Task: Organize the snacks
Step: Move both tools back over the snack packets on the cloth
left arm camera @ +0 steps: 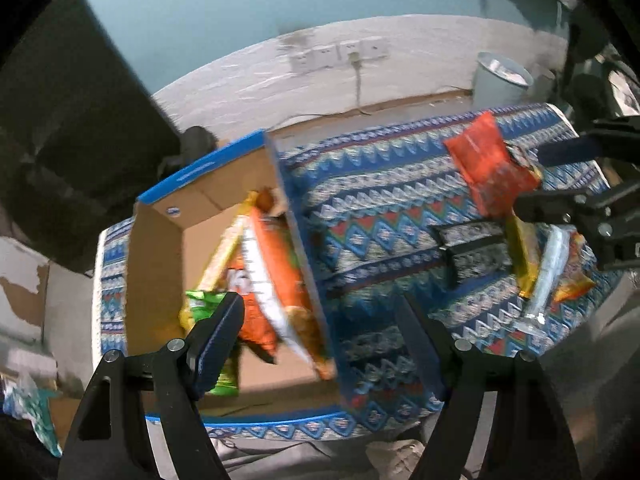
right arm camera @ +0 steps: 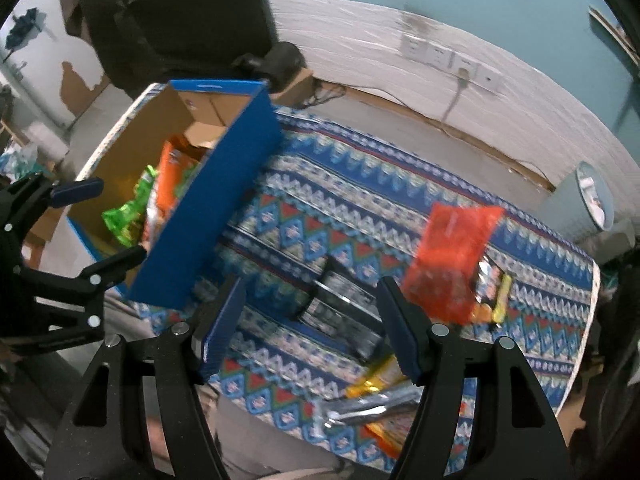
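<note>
My left fingers [left arm camera: 320,320] spread, empty, over edge of blue box [left arm camera: 300,240] holding orange and green bags. My right fingers [right arm camera: 312,320] parted, empty, above patterned counter [right arm camera: 320,208]. Red packet [right arm camera: 452,256] lies on counter with other snacks.

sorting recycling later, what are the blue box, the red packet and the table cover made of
Blue box: looks like corrugated cardboard, plain brown inside, printed blue outside with a slight sheen.
Red packet: probably thin plastic film, glossy and crinkled, seemingly translucent.
Table cover: likely woven or printed fabric, matte, with a geometric pattern; blur leaves it open.
</note>
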### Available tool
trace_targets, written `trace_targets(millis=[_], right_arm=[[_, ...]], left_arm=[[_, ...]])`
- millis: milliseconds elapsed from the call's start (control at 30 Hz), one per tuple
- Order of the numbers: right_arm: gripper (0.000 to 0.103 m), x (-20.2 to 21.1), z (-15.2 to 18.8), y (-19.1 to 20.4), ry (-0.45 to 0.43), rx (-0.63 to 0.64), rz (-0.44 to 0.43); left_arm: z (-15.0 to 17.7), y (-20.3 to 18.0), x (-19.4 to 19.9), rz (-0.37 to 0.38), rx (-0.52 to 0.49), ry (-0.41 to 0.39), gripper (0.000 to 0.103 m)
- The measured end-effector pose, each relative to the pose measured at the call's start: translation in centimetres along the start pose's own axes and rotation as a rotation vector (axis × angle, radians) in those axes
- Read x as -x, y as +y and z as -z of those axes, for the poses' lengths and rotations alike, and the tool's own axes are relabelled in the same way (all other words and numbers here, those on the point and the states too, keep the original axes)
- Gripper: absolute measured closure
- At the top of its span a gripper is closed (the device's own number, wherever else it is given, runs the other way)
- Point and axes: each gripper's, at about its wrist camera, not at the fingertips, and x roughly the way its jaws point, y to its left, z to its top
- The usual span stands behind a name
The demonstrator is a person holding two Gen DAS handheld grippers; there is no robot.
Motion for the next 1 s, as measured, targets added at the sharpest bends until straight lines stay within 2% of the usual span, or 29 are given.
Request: trace_targets(millis=[267,433,733,1000], right_arm=[[0.034,0.7,3.4,-4.8,0.012,-0.085,0.044],[0.034,1.1,6.0,-7.2,0.023,-0.125,0.068],[0.034,0.5,10.2,-10.8,0.061,-0.204,0.098],[0.034,-2.7,13.4,-12.8,0.154,-0.267,0.102]], left_arm=[[-0.4,-5.6,-0.5,0.068,-0.096,0.022,0.024],[-0.3,-8.7,-0.6,0.070,-0.158,0.027,0.024],[-0.2,-12.0,-2.2,0.106,-0.205,0.047,0.023],[0.5,-12.8,-5.5,0.074,-0.234,0.099,0.023]])
